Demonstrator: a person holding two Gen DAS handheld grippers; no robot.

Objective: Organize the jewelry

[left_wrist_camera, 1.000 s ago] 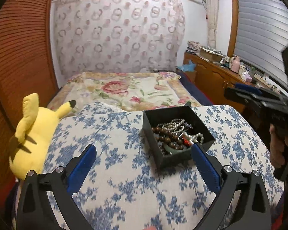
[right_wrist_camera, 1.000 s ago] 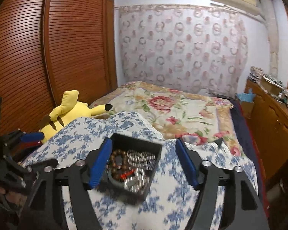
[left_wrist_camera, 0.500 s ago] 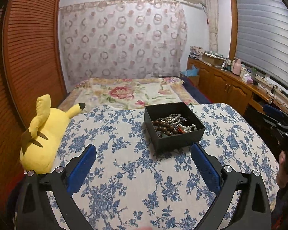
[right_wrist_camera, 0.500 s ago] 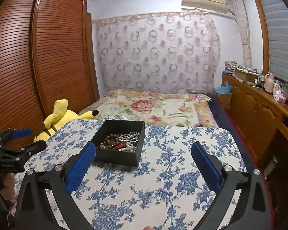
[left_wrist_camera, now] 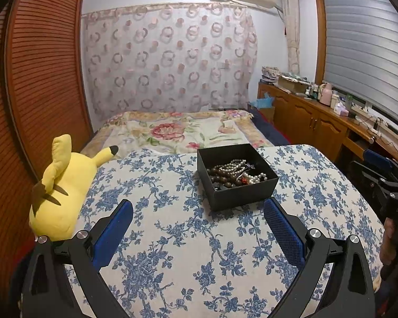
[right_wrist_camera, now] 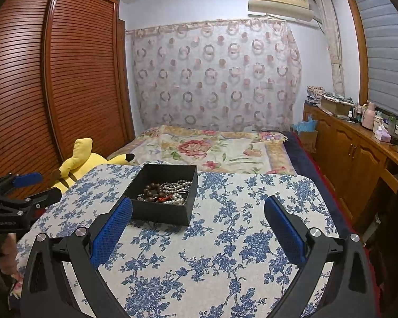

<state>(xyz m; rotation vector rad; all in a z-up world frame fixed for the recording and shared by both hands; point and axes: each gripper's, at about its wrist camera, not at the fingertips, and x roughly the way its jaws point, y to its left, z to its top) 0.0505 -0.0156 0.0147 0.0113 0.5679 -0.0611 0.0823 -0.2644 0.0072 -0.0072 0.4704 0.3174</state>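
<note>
Ahead of my left gripper point(left_wrist_camera: 197, 234), just beyond its fingertips and a little toward its right finger, sits the black box point(left_wrist_camera: 236, 176) on the blue-flowered cloth point(left_wrist_camera: 172, 238). I have this gripper's jaws spread wide, with nothing between the blue pads point(left_wrist_camera: 284, 232) but bare cloth. Inside the box I see a tangle of jewelry point(left_wrist_camera: 237, 172): pale pearl-like strands lying over dark brown beads, with a small red piece among them. How many separate pieces there are I cannot tell.

From my right gripper point(right_wrist_camera: 197, 234) the same black box point(right_wrist_camera: 163, 198) lies ahead and toward its left finger, whose tip overlaps the box's near left corner in the view; whether they touch I cannot tell. These jaws also stand fully apart and hold nothing. The jewelry point(right_wrist_camera: 167, 192) fills the box's floor.

Off beyond my left gripper's left finger a yellow plush toy point(left_wrist_camera: 62, 188) lies at the cloth's edge, beside the slatted wooden wardrobe point(left_wrist_camera: 39, 84). Farther ahead of both grippers stretches a bed with a flowered cover point(right_wrist_camera: 212, 148), and a patterned curtain point(right_wrist_camera: 215, 76) hangs behind it. To my right gripper's right runs a wooden cabinet point(right_wrist_camera: 358, 159) with small items on top.
</note>
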